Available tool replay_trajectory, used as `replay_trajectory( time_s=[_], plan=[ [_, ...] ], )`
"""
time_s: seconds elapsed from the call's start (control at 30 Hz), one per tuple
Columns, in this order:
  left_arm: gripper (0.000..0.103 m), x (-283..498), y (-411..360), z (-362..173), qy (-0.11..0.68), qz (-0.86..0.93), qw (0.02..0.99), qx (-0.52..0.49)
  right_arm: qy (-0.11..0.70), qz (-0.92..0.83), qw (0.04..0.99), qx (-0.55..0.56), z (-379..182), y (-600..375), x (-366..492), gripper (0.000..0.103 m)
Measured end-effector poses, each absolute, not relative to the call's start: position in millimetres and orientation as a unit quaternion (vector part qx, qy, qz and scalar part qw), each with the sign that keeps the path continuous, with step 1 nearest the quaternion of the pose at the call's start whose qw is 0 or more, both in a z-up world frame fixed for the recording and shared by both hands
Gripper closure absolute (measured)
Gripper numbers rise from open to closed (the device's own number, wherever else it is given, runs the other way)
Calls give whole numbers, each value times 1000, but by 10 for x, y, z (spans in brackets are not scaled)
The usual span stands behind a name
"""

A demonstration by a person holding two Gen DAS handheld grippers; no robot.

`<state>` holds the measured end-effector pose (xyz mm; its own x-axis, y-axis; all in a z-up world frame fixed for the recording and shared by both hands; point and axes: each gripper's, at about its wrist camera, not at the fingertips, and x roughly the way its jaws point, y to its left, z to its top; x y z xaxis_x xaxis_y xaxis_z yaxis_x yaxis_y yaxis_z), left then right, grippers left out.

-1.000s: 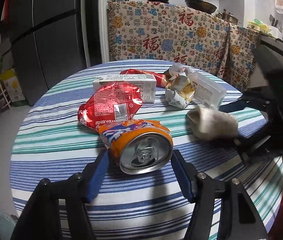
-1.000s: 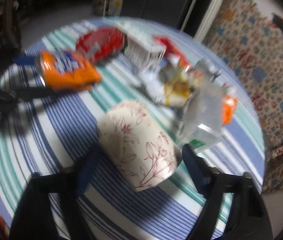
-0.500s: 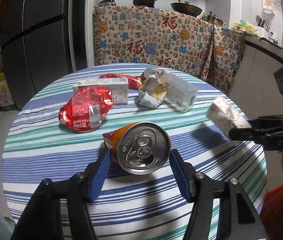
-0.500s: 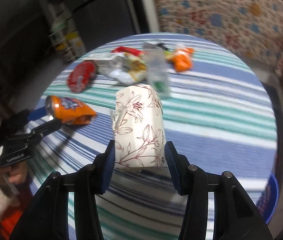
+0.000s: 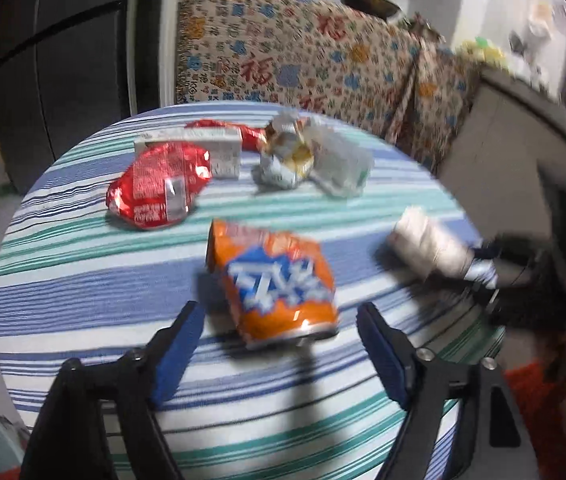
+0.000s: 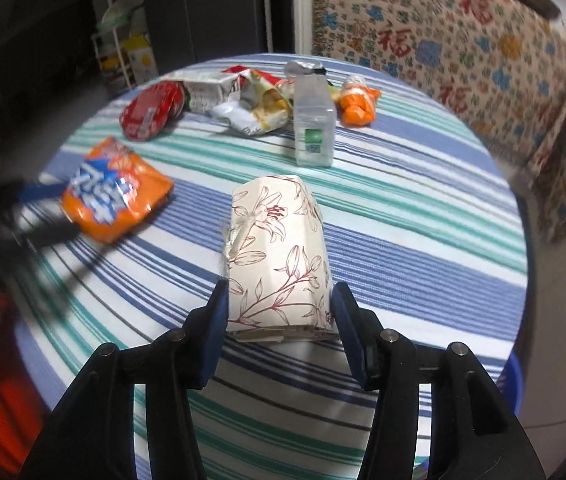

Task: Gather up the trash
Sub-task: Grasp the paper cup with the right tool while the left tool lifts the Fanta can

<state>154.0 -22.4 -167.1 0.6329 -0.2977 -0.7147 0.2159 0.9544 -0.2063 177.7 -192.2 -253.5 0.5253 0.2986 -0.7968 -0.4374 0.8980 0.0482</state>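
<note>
Trash is mostly still uncollected on the striped table (image 6: 423,216): the red wrapper (image 5: 159,188), white carton (image 5: 203,152), crumpled bag (image 5: 287,156), clear bottle (image 6: 313,120) and orange scrap (image 6: 357,106) lie clustered at the far side (no bin in view). The right gripper (image 6: 279,308) clasps the flowered paper cup (image 6: 279,252), its long axis running straight out ahead between the pads, though its jaws are easing apart. The left gripper (image 5: 281,328) is opening, its pads clear of the crushed orange can (image 5: 275,284), which points away and slightly left.

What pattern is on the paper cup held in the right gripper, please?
Cream paper cup printed with dark red line-drawn lilies and leaves, clearest in the right wrist view.
</note>
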Motion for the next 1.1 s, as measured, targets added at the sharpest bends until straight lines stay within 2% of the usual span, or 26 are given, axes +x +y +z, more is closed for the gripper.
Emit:
replay_trajectory(
  time_s=[0.23,0.3,0.37,0.43,0.5,0.63,0.7,0.73,0.77,0.8,0.87,0.97,1.0,1.1],
  plan=[
    [20,1982,-143,-1808,468,-165,863,-91,429,200,871,-128,-2571,-1773,1733,50],
    [23,2058,-97,-1855,481,-168,853,-113,427,200,871,-136,-2573,-1757,1722,50],
    [41,2096,-33,-1877,483,-179,845,-145,426,201,871,-137,-2577,-1764,1714,49],
    [51,2099,-19,-1887,482,-190,840,-161,429,208,870,-128,-2580,-1769,1720,46],
    [51,2066,-61,-1860,477,-182,847,-149,433,220,867,-112,-2570,-1809,1731,36],
    [52,1978,-149,-1794,465,-167,859,-137,432,228,869,-79,-2495,-1892,1774,32],
    [52,1953,-195,-1758,460,-161,862,-137,427,233,871,-68,-2438,-1898,1815,23],
    [52,1943,-227,-1736,457,-156,865,-133,427,236,871,-67,-2428,-1874,1853,23],
    [52,1921,-277,-1710,453,-147,871,-122,432,235,868,-70,-2434,-1848,1891,33],
    [52,1915,-318,-1691,450,-141,875,-113,446,232,861,-75,-2462,-1830,1934,58],
    [52,1899,-365,-1657,446,-136,879,-104,455,234,857,-68,-2457,-1830,1966,66],
    [51,1863,-416,-1610,438,-127,886,-86,470,230,847,-93,-2456,-1768,1954,64],
    [51,1856,-438,-1597,436,-121,888,-77,471,228,846,-98,-2469,-1757,1945,55],
    [51,1855,-455,-1621,437,-113,889,-70,472,222,848,-93,-2554,-1756,1947,47]
  ],
)
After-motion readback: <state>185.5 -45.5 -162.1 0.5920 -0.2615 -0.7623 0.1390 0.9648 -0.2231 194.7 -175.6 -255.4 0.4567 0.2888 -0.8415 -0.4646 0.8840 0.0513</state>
